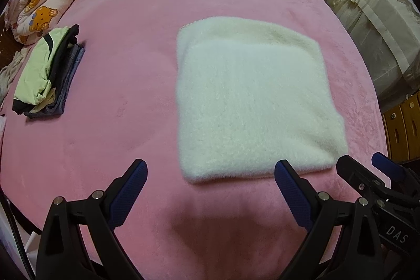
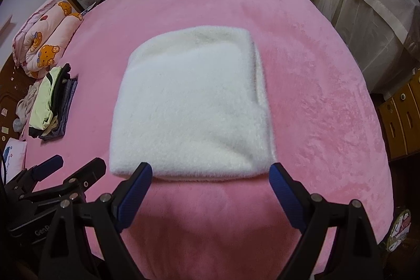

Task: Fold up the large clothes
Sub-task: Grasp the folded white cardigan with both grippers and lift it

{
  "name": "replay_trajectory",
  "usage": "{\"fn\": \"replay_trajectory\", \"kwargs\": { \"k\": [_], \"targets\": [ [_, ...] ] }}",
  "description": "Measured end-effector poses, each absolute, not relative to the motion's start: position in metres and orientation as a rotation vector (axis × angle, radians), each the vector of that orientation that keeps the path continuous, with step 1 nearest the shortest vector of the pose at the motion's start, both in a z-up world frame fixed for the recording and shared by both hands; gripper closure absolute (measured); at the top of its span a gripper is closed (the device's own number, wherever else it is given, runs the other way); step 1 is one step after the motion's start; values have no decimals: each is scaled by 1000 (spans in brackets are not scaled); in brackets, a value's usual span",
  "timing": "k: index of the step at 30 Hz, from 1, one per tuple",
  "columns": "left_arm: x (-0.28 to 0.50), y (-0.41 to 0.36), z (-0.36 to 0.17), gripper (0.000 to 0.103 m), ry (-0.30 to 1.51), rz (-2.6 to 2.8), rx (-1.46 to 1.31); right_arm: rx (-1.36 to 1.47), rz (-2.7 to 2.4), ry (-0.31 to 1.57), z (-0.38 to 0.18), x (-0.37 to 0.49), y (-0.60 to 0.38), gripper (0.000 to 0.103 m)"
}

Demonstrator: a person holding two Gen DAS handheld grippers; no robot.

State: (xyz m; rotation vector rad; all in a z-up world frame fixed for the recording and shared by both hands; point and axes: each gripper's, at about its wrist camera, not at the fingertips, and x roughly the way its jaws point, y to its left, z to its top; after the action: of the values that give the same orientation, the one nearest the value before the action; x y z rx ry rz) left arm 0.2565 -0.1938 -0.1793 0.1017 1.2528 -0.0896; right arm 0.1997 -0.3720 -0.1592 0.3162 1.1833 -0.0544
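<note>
A fluffy white garment lies folded into a neat square on the pink bed cover. My left gripper hovers open over the bed just short of the garment's near edge, nothing between its blue-padded fingers. My right gripper stands open too, its fingertips level with the near edge of the fold, apart from it. In the left wrist view the right gripper shows at the lower right; the left gripper shows at the lower left of the right wrist view.
A stack of folded clothes, light green on top, sits at the bed's left edge. A bear-print quilt roll lies behind it. Curtains and wooden drawers stand to the right.
</note>
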Motion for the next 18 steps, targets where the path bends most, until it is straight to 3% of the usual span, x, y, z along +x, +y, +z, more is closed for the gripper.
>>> {"fn": "replay_trajectory", "kwargs": {
  "k": [7,18],
  "targets": [
    [292,-176,-214,6,1341,-85,-66,363,-99,1230,-198,227,-396,12],
    [363,-140,-281,10,1487,-176,-251,771,48,1346,-299,283,-484,12]
  ]
}}
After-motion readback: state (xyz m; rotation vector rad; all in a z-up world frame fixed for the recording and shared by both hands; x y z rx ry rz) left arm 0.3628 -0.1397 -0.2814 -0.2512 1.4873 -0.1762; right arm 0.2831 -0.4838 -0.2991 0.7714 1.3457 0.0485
